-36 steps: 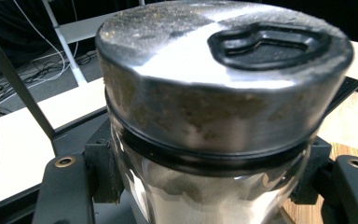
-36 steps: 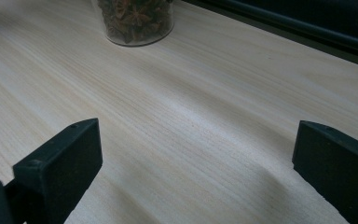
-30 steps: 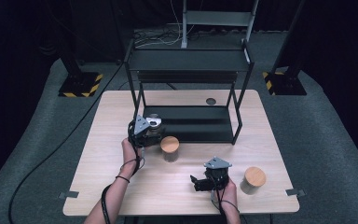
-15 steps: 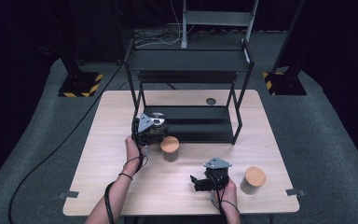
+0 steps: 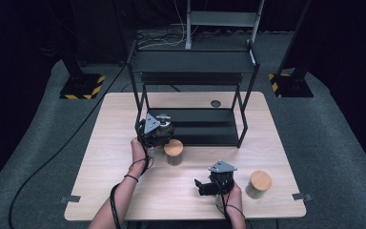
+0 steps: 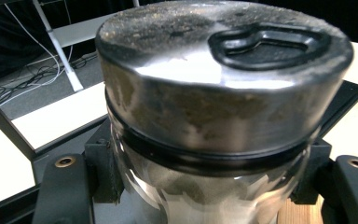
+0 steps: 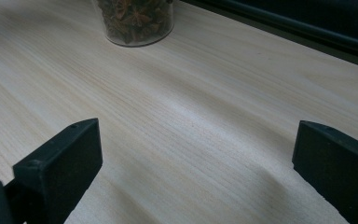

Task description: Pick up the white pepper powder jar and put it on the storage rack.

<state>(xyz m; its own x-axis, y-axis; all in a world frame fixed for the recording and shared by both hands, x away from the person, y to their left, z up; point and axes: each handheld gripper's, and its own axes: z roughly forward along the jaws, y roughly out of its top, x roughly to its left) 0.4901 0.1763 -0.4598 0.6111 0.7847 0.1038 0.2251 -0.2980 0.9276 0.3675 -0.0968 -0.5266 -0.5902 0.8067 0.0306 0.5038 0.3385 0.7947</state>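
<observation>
My left gripper (image 5: 158,128) is shut on a glass jar with a silver metal lid (image 5: 164,120), held at the front left corner of the black rack's lower shelf (image 5: 205,128). In the left gripper view the jar (image 6: 214,107) sits close up between the two jaws of the left gripper (image 6: 209,200), and its lid carries a black ring. My right gripper (image 5: 201,187) rests low over the table near the front edge, open, with nothing between its jaws. In the right gripper view the right gripper (image 7: 191,158) faces bare wood and a glass jar of star anise (image 7: 135,18).
A wooden-lidded jar (image 5: 173,150) stands just right of my left hand. Another wooden-lidded jar (image 5: 259,183) stands at the front right, beside my right hand. The black two-tier rack (image 5: 190,62) occupies the far half of the table (image 5: 105,162). A small dark disc (image 5: 215,103) lies behind it.
My left gripper has shifted slightly to the right with the metal-lidded jar, closer to the rack's lower shelf. The right gripper has stayed where it was.
</observation>
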